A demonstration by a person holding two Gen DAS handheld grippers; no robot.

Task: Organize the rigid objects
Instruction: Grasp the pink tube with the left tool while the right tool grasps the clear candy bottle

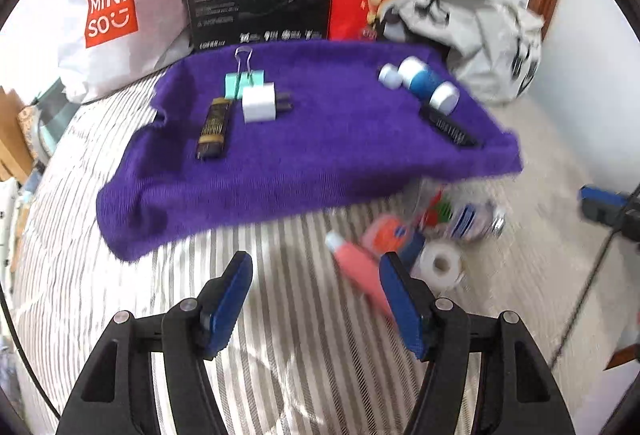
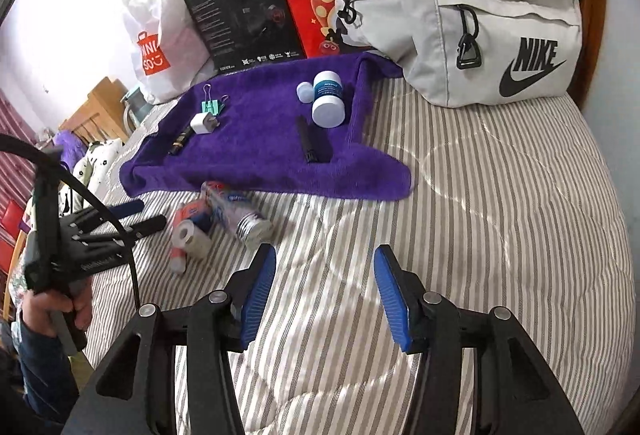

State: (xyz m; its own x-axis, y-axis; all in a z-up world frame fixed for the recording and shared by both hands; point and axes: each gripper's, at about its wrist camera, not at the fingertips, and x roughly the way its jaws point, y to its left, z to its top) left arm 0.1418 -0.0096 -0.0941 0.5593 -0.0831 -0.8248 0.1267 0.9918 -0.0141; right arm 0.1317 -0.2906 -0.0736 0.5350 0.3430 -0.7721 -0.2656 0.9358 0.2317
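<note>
**Loose pile on the bed, both grippers spread and empty**

Between the blue pads of the left gripper [image 1: 316,299] lies only striped quilt; its jaws stand wide apart and hold nothing. At about two o'clock from it, close by, sits the unsorted pile: a pink tube [image 1: 356,271] with a white cap, a roll of white tape [image 1: 440,263], an orange-and-blue packet [image 1: 386,233] and a clear plastic bottle [image 1: 470,217] with a metal cap. That view is smeared by motion, so finer detail is lost.

The right gripper [image 2: 325,293] is likewise spread and empty over the bed [image 2: 500,235], with the same pile at about eleven o'clock.

Further out, at twelve o'clock, the purple towel [image 1: 320,163] carries the sorted things in two groups: a teal binder clip [image 1: 245,79], a white plug adapter [image 1: 259,103] and a black-and-gold lighter-like case [image 1: 214,129] to the left; two white-capped jars [image 2: 328,99] and a black comb [image 2: 310,139] to the right.

Judging by looks, the tube is light and somewhat squeezable, best pinched across its middle, gently. The tape roll is light and firm; take it across its flat faces so it cannot roll. The bottle looks smooth and round, likely to slip or roll on the soft quilt, so grip it squarely mid-body.
</note>
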